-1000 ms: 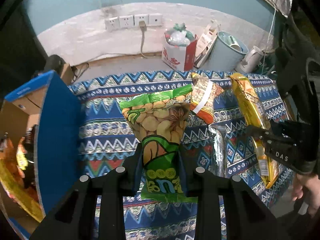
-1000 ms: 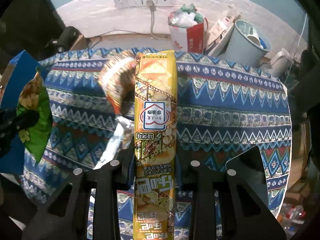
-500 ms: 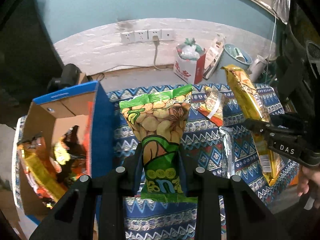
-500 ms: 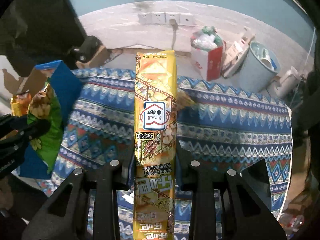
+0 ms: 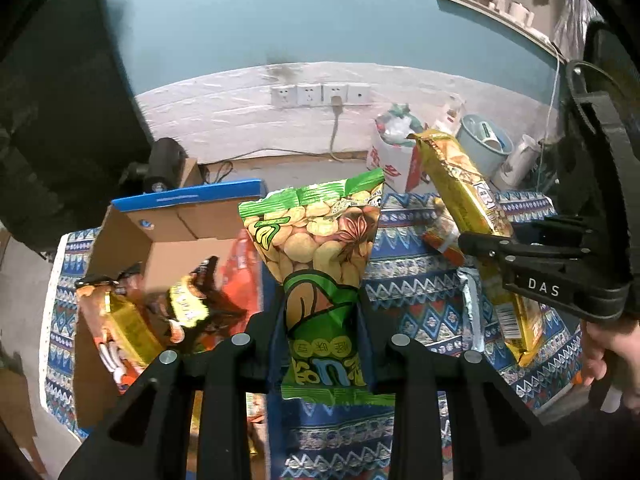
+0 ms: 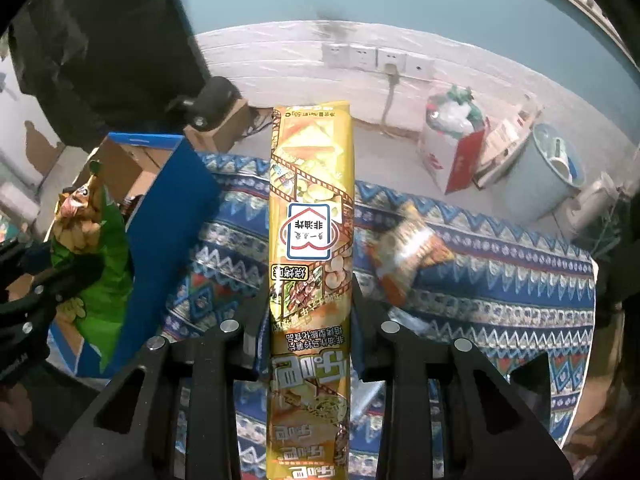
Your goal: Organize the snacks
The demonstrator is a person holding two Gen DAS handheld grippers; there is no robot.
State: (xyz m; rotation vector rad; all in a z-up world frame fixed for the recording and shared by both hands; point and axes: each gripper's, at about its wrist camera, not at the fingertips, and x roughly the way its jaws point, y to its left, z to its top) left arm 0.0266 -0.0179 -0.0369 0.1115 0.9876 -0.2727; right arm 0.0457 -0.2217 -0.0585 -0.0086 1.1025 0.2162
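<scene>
My left gripper [image 5: 322, 320] is shut on a green bag of broad beans [image 5: 316, 248], which stands upright in the air. It hangs over the right wall of an open blue cardboard box [image 5: 168, 216] that holds several snack packs [image 5: 132, 320]. My right gripper [image 6: 310, 300] is shut on a long yellow chip pack [image 6: 311, 216], also lifted above the patterned tablecloth [image 6: 500, 264]. In the left wrist view the right gripper [image 5: 480, 246] holds that yellow pack [image 5: 460, 184] at the right. The right wrist view shows the green bag [image 6: 100, 264] at the far left by the box [image 6: 172, 208].
An orange snack pack [image 6: 408, 252] and a silver wrapper [image 5: 472, 320] lie on the cloth. Behind the table stand a red-and-white carton [image 6: 452, 152], a pale blue bin [image 6: 540, 172] and a wall socket strip [image 5: 320, 94]. A hand [image 5: 604, 348] grips the right tool.
Both grippers rose and moved left toward the box with their packs still held. The open box and its contents have come into the left wrist view.
</scene>
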